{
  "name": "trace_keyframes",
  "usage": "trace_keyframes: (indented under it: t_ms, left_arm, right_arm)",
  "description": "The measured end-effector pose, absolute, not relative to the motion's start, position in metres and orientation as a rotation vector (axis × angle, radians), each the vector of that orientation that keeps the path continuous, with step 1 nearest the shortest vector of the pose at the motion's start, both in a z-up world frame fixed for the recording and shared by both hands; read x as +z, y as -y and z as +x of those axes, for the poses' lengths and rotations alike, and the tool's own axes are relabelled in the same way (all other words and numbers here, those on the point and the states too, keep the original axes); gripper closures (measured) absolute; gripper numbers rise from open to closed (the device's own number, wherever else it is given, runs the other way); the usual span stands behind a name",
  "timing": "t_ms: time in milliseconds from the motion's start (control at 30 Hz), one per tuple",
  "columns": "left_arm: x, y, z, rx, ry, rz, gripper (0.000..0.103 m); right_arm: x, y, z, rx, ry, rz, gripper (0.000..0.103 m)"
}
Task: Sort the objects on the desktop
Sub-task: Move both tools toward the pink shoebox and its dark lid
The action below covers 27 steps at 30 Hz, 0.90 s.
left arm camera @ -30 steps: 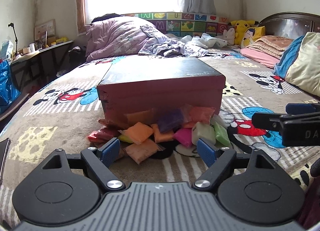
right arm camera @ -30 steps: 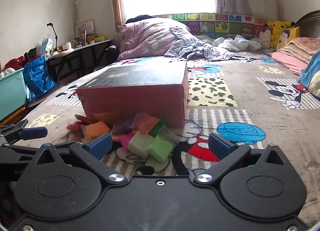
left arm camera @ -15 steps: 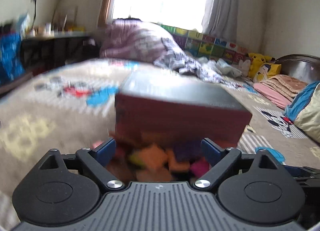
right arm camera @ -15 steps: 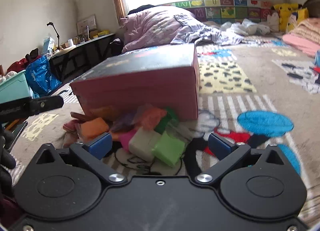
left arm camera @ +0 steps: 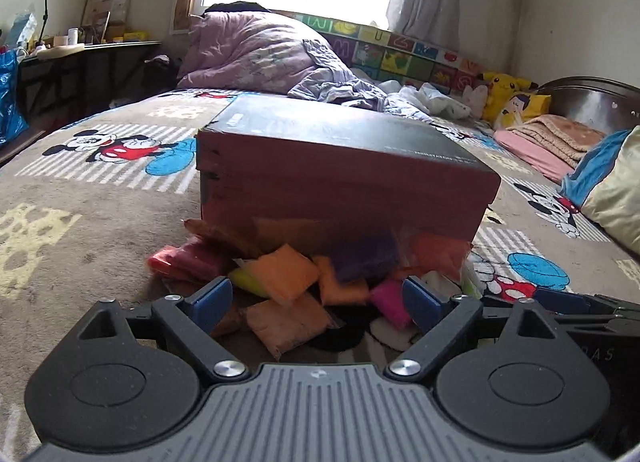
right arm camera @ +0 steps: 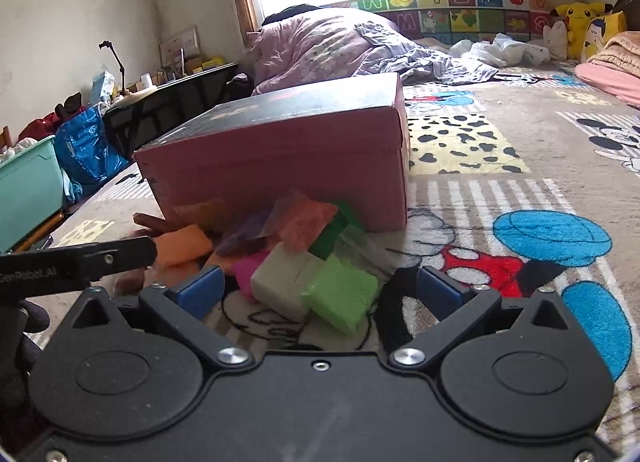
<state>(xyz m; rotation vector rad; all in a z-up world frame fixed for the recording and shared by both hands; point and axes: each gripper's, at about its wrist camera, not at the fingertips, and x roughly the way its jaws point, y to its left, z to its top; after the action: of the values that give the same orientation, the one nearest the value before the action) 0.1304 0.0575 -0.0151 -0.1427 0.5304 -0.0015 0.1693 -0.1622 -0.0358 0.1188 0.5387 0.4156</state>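
Your left gripper [left arm camera: 316, 302]: jaws spread wide, nothing clamped, blue pads either side of an orange packet [left arm camera: 290, 324] lying on the bedspread [left arm camera: 80, 229]. A second orange packet [left arm camera: 286, 272] sits just beyond it, a magenta one [left arm camera: 390, 300] by the right pad, a red one [left arm camera: 184, 260] off to the left.

Your right gripper [right arm camera: 318, 290]: jaws likewise released, empty. Between the pads lie a cream block [right arm camera: 280, 282] and a light green packet [right arm camera: 342, 298], touching each other. Behind them a red-orange packet [right arm camera: 306, 223] leans on a dark green one [right arm camera: 330, 236].

The whole pile of packets is heaped against the near wall of a pink box [right arm camera: 280, 157] with a dark top, which rests on the cartoon-print bedspread. Your left gripper's finger [right arm camera: 100, 256] pokes into the right wrist view from the left, above the pile's edge.

Further out: rumpled purple quilt [left arm camera: 256, 49], a yellow plush toy [right arm camera: 580, 17], a bright window.
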Motion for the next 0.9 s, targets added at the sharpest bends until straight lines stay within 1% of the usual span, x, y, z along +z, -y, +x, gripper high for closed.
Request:
trace_keyframes:
  t_ms: [433, 533, 600, 633, 667, 700, 833, 900]
  left_arm:
    - [-0.019, -0.055, 0.137, 0.029, -0.527, -0.145, 0.011]
    - [-0.021, -0.055, 0.138, 0.041, -0.53, -0.146, 0.011]
    - [-0.024, -0.055, 0.141, 0.049, -0.535, -0.147, 0.011]
    - [-0.025, -0.056, 0.142, 0.053, -0.539, -0.146, 0.011]
    - [-0.026, -0.056, 0.143, 0.057, -0.543, -0.147, 0.011]
    - [-0.027, -0.056, 0.145, 0.059, -0.547, -0.15, 0.011]
    - [-0.029, -0.057, 0.148, 0.057, -0.551, -0.163, 0.011]
    - [-0.03, -0.056, 0.149, 0.054, -0.553, -0.16, 0.011]
  right_arm:
    - [-0.04, 0.162, 0.181, 0.416, -0.539, 0.123, 0.001]
    - [-0.042, 0.162, 0.185, 0.417, -0.541, 0.118, 0.003]
    - [-0.045, 0.16, 0.187, 0.42, -0.543, 0.109, 0.007]
    - [-0.046, 0.158, 0.188, 0.425, -0.545, 0.102, 0.013]
    - [-0.048, 0.156, 0.189, 0.433, -0.547, 0.086, 0.023]
    - [-0.049, 0.152, 0.19, 0.441, -0.55, 0.068, 0.028]
    - [-0.051, 0.146, 0.191, 0.456, -0.536, 0.033, 0.03]
    - [-0.049, 0.149, 0.191, 0.456, -0.538, 0.037, 0.035]
